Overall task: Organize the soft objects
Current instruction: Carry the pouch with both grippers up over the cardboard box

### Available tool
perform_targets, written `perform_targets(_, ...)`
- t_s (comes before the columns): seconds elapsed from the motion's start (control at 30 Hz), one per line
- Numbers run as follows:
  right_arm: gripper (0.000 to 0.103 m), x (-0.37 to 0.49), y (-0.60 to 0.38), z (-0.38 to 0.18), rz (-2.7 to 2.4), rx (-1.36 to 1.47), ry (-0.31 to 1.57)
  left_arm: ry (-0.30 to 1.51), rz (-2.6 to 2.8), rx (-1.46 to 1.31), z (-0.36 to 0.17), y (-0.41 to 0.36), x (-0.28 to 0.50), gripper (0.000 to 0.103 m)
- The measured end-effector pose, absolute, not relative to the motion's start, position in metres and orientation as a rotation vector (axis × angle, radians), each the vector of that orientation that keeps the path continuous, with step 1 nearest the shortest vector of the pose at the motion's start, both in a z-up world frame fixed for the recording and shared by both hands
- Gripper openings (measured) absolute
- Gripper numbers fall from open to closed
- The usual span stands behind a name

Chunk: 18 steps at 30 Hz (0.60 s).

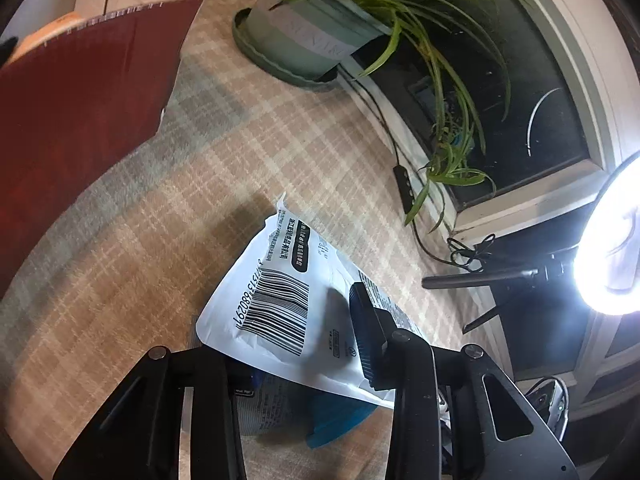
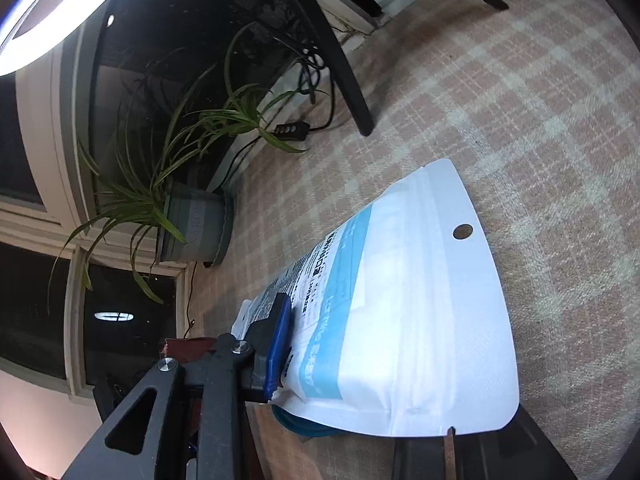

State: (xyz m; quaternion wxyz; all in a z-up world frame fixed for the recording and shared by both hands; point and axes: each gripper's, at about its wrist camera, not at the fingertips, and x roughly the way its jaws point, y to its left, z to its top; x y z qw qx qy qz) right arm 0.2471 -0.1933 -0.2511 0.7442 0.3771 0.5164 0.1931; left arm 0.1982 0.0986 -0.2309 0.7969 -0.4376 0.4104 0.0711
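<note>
While gripped, white pouch [image 2: 404,320] near plaid cloth [image 2: 520,120]

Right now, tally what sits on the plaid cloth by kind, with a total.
White printed pouch: 1
Potted plant: 1
Dark red box: 1
Black cable controller: 1
Total: 4

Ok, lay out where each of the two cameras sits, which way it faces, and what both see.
Left wrist view: rides on the left gripper, tilted down along its fingers at the white pouch lying barcode side up on the checked cloth; the fingers close on it.
Right wrist view: rides on the right gripper, tilted down at the pouch's blue-striped face; one blue pad presses on it.
Shared: the pouch, the cloth, the potted plant, the ring light.
</note>
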Motion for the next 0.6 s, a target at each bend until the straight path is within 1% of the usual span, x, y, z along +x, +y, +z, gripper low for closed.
perform_targets(0.33, 0.028, 0.237, -0.186, -0.215, 0.494, 0.778, 1.075, 0.817, 0.122, -0.924, -0.202, 0.103, 0.178, 0.034)
perform_targets(0.6, 0.028, 0.214, -0.158, -0.174, 0.597, 0.732, 1.030, 0.719, 0.139, -0.929, -0.166, 0.125, 0.136, 0.034)
